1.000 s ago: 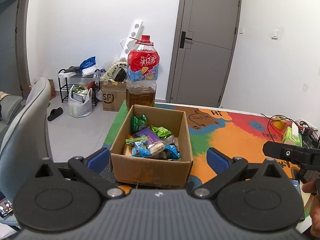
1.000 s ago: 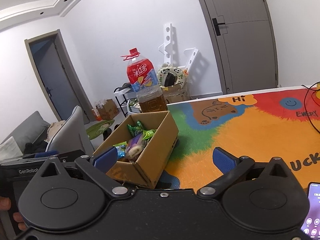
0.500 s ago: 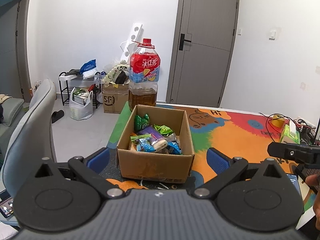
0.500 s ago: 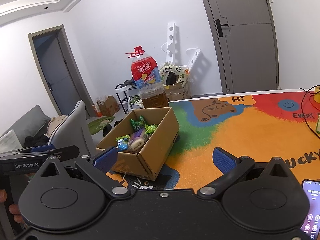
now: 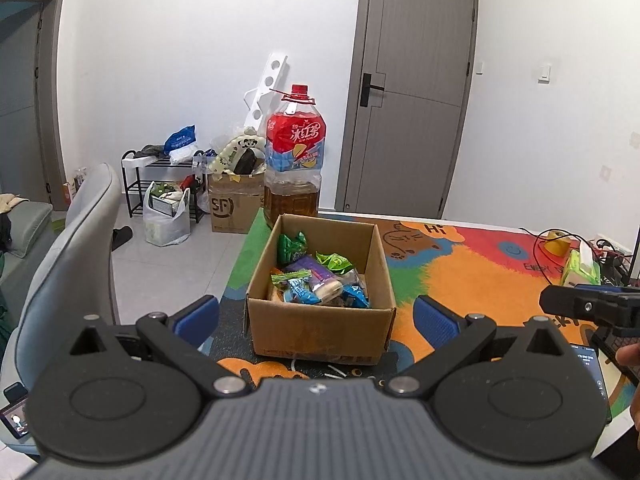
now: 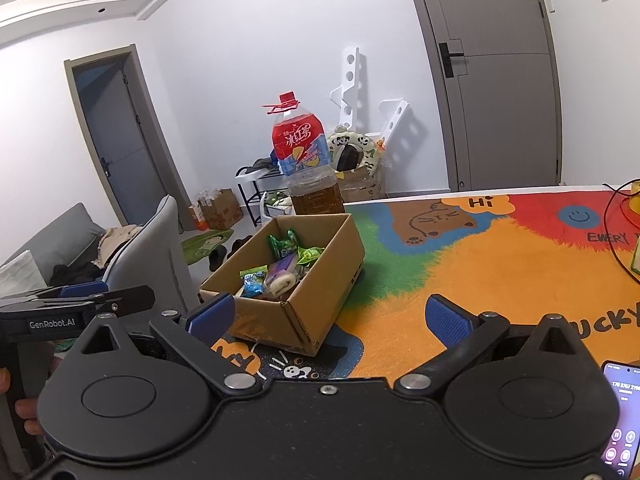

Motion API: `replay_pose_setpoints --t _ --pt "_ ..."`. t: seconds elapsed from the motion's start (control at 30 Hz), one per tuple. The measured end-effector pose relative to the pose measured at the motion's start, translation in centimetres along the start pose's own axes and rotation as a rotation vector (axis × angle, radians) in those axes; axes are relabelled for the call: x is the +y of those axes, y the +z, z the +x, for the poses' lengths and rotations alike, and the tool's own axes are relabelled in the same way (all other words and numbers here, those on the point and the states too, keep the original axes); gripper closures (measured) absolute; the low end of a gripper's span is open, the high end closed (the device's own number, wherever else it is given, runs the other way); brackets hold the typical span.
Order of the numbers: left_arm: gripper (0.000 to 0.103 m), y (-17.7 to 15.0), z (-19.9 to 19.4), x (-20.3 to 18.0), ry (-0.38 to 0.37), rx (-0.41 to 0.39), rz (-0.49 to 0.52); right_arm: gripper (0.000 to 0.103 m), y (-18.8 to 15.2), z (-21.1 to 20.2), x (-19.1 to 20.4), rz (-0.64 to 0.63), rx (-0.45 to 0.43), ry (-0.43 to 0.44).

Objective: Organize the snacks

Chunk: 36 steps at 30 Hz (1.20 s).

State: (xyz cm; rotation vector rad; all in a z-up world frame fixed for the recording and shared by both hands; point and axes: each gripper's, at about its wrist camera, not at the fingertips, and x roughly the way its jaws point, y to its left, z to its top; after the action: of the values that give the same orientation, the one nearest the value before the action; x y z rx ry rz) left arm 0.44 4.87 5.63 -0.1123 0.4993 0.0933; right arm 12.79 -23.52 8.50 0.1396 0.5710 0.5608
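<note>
Both pairs of blue-padded fingers (image 5: 198, 312) are spread wide and grip nothing. From its own camera the left gripper (image 5: 316, 314) sits low in front of the box (image 5: 320, 330), whose near wall shows between its pads. The right gripper (image 6: 326, 316) hangs over the mat (image 6: 500, 264) to the right of the box, its left pad overlapping the box's near corner in that view.

Snacks (image 5: 316, 280) lie heaped inside the open box: green, blue and purple wrappers, with a pale roll among them (individual packets are hard to separate). That box stands on the mat near the table's left edge, and a tea bottle (image 5: 294, 172) with a red cap stands upright just behind it. A phone (image 6: 622, 412) with a lit screen lies on the mat at the right. A grey chair (image 5: 76, 248) stands left of the table.
</note>
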Motion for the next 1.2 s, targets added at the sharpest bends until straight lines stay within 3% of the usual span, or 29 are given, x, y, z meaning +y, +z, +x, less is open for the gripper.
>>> replay_pose_setpoints --t 1.2 --pt "0.0 -0.6 -0.9 1.0 0.014 0.007 -0.001 0.0 -0.3 0.3 0.6 -0.01 0.023 0.004"
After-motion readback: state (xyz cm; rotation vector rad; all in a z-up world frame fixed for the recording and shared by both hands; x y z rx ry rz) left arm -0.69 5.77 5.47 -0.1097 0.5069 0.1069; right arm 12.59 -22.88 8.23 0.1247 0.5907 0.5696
